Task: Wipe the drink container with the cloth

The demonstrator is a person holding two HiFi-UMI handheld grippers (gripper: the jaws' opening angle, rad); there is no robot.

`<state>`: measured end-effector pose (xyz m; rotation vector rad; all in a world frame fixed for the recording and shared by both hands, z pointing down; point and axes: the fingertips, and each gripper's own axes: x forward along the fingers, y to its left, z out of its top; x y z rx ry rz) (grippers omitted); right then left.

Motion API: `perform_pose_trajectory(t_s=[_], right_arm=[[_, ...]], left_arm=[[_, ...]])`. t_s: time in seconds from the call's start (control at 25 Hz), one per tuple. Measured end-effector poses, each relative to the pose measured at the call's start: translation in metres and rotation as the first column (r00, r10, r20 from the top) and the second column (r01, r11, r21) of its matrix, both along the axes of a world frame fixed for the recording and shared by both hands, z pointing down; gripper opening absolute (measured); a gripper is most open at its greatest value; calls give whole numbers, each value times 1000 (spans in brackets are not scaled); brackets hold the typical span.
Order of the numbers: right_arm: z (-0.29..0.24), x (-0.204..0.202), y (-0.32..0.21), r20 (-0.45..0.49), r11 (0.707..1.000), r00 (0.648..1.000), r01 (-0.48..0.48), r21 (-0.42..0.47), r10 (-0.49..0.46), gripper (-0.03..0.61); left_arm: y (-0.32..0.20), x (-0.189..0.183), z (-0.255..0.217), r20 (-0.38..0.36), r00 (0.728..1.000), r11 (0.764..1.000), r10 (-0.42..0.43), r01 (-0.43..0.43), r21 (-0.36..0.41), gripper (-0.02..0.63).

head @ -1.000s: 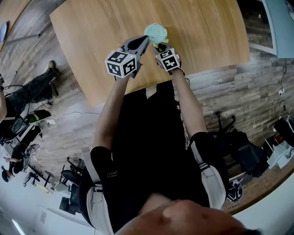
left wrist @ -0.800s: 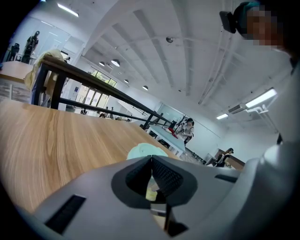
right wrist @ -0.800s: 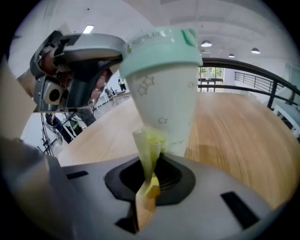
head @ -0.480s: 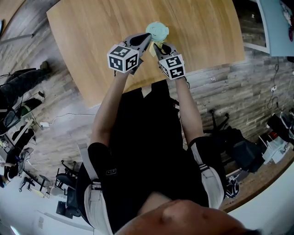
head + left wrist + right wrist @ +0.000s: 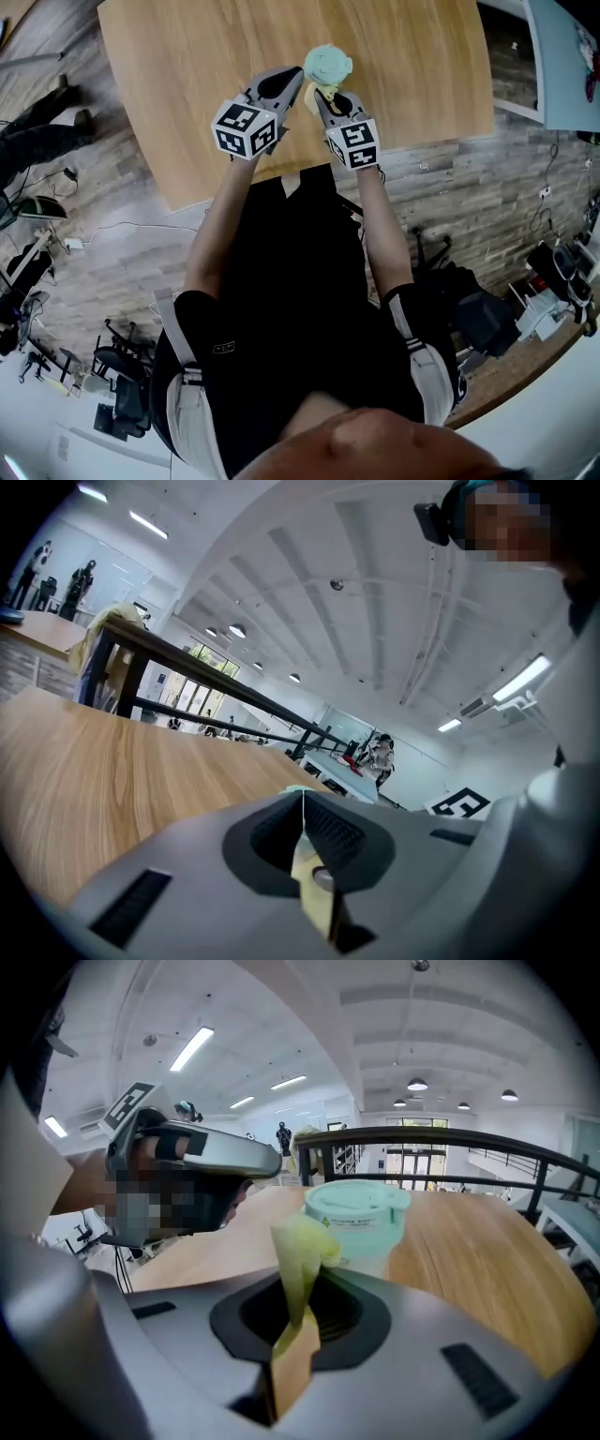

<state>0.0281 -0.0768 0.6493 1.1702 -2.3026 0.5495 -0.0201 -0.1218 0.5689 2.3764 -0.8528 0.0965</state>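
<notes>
We look down on a pale wooden table [image 5: 187, 75] standing on a floor [image 5: 112, 253] of grey-brown planks, with cables [image 5: 122, 228] trailing beyond the table's left edge. Overhead, the white ceiling [image 5: 375, 592] carries strip lights [image 5: 525, 677] and round lamps [image 5: 417, 1084]. A black railing [image 5: 441, 1133] runs past the table's far edge.

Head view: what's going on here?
A person holds a gripper in each hand over a wooden table. The right gripper has its jaws shut on a yellow-green cloth, right by the mint-green lidded drink container. The left gripper sits beside the container, jaws together. Whether the cloth touches the container can't be told.
</notes>
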Motion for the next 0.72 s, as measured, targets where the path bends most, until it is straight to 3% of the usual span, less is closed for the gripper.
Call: perform_pose_trajectory(t_s=[0.36, 0.72], right_arm=[[49, 2, -4, -3, 986, 993, -117, -116, 117, 49], [94, -2, -7, 2, 916, 941, -328, -230, 337, 49]], left_arm=[[9, -20, -5, -13, 999, 999, -42, 42, 10, 23], [21, -46, 4, -25, 998, 999, -53, 53, -9, 23]])
